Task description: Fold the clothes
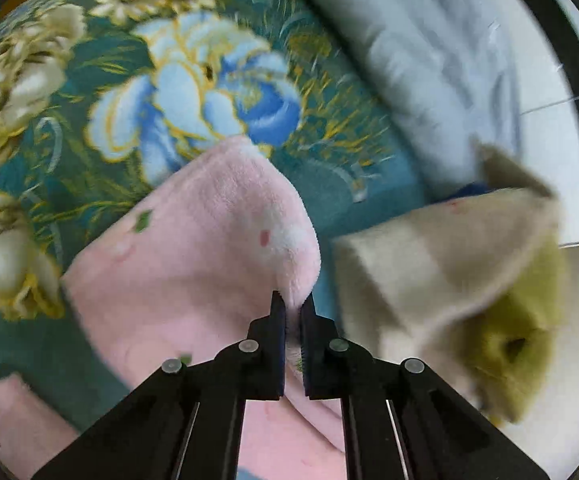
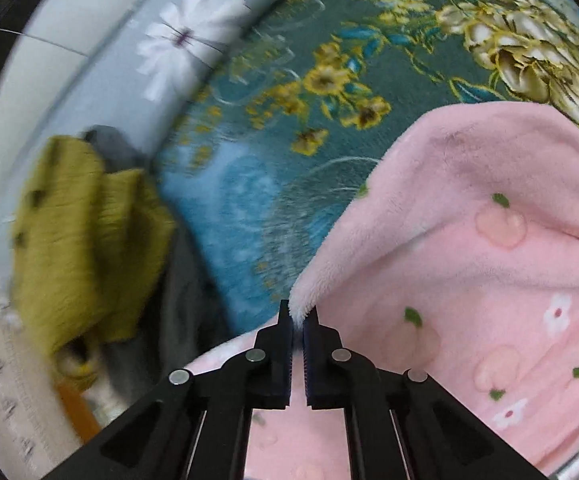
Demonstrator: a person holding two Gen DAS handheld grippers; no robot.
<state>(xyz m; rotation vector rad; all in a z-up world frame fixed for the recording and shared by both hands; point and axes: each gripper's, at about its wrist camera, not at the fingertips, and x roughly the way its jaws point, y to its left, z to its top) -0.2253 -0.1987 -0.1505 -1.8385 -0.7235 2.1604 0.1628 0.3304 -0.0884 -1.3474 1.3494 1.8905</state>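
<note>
A pink fleece garment [image 1: 209, 248] with small flower and fruit prints hangs lifted above a teal floral bedspread [image 1: 109, 92]. My left gripper [image 1: 293, 300] is shut on a folded edge of the pink garment. My right gripper [image 2: 298, 312] is shut on another edge of the same pink garment [image 2: 469, 264], which drapes to the right of the fingers. The cloth bulges up between the two grips. The rest of the garment lies below the fingers, partly hidden by them.
A cream and olive-yellow garment [image 1: 469, 280] lies to the right in the left wrist view; it shows as an olive-yellow heap [image 2: 85, 240] on the left in the right wrist view. A pale blue flowered quilt [image 2: 169, 48] lies along the bedspread's edge. Grey cloth [image 2: 181, 304] sits beside the heap.
</note>
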